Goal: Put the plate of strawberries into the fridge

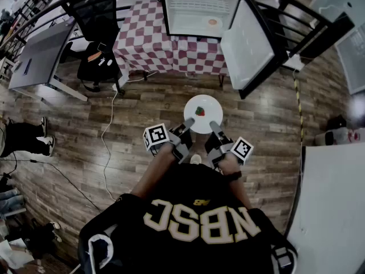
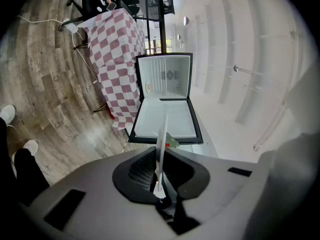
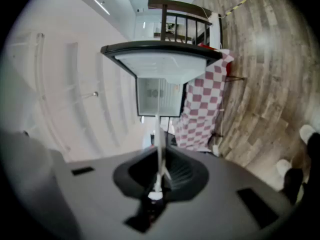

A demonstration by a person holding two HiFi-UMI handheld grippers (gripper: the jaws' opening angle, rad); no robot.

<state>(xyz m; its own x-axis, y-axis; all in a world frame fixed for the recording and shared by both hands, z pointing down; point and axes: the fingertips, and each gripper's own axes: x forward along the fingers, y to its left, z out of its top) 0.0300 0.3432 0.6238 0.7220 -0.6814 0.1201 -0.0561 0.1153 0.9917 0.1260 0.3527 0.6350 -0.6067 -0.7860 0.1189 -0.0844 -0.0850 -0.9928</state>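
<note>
You have the plate point(image 1: 209, 104) of strawberries point(image 1: 199, 112) lifted, with the left gripper point(image 1: 187, 123) and right gripper point(image 1: 215, 125) each clamped on its rim. It hangs over the wooden floor point(image 1: 142, 107), short of the open fridge point(image 1: 188, 4). Approaching and setting it inside remain.

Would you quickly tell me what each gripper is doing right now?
Left gripper: closed on the left rim of the white plate.
Right gripper: closed on the right rim of the same plate.
</note>
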